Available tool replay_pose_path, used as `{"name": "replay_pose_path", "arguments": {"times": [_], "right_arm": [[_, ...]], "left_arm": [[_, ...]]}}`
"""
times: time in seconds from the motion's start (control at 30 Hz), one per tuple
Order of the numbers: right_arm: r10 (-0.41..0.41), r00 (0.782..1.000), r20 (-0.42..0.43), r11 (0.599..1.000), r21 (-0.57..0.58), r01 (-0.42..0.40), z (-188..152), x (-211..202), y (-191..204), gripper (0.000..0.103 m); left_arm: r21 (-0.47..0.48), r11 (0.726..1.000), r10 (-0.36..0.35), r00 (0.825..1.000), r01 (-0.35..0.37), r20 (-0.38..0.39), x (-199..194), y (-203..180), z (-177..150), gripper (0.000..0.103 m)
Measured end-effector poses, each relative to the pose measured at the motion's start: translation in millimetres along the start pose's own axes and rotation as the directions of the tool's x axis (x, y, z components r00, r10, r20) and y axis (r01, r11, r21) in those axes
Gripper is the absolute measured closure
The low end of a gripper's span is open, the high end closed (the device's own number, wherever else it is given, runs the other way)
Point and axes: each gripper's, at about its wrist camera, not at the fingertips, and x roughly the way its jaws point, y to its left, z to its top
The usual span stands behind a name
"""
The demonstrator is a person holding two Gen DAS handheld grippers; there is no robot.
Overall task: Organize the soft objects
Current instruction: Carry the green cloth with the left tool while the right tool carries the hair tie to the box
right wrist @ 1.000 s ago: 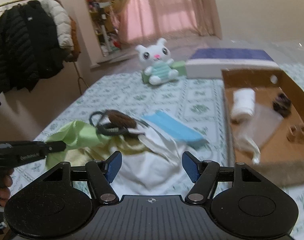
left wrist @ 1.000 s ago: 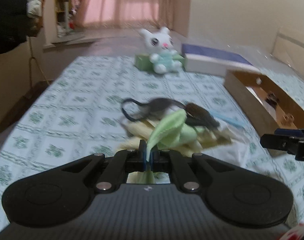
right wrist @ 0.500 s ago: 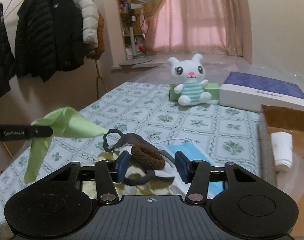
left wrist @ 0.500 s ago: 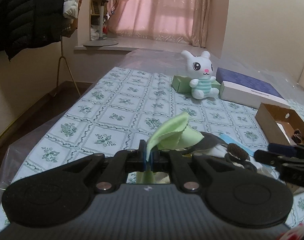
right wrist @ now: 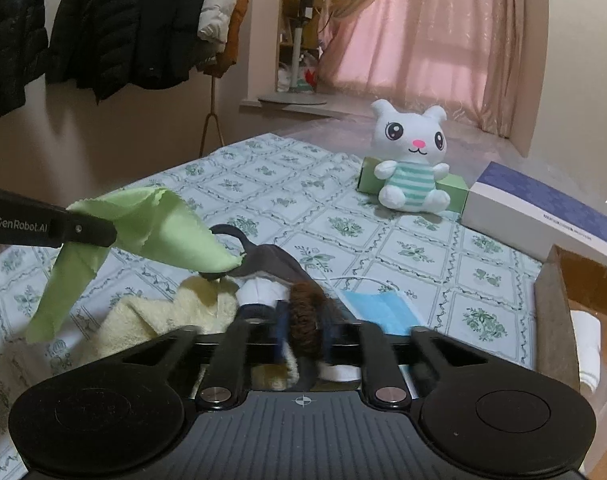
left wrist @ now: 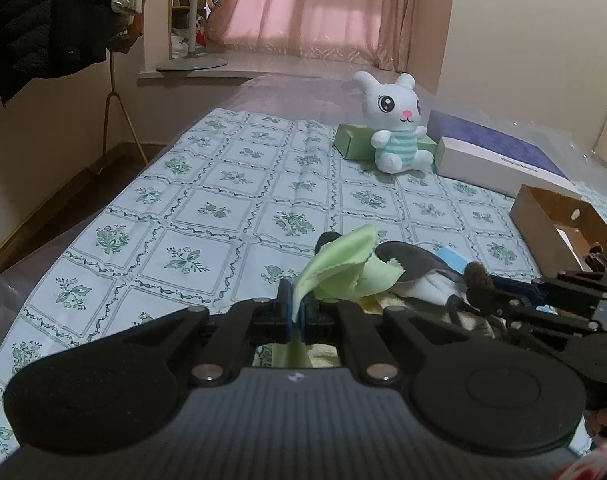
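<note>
Between the closed fingers of the left tool hangs a light green cloth, pinched at one edge and lifted clear of the heap, its free corner drooping toward a grey eye mask; the right tool has its fingers drawn in close on either side of a brown fuzzy hair tie, seemingly clamped on it, though blur hides the contact. Under them lies the heap of soft things on the bench: a pale yellow towel, something white, and just to the right a blue face mask. Further right stands an open cardboard box with a white roll inside; well beyond sit a white plush bunny against a small green box, and beside them a blue-and-white box; dark coats hang by the wall.
</note>
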Motion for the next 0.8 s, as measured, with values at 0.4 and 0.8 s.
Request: {"name": "replay_pose_path", "arguments": {"times": [0.4, 0.8], "right_arm": [[0.031, 0.995, 0.093, 0.959, 0.277, -0.056, 5.5, -67.1, -51.3, 0.092], [-0.119, 0.984, 0.134, 0.881, 0.472, 0.043, -18.8, -174.5, -132.9, 0.092]], "left_arm": [[0.041, 0.998, -0.046, 0.998, 0.044, 0.048, -27.2, -26.7, 11.9, 0.098], [0.173, 0.967, -0.202, 0.976, 0.186, 0.079, -63.1, -115.1, 23.2, 0.098]]}}
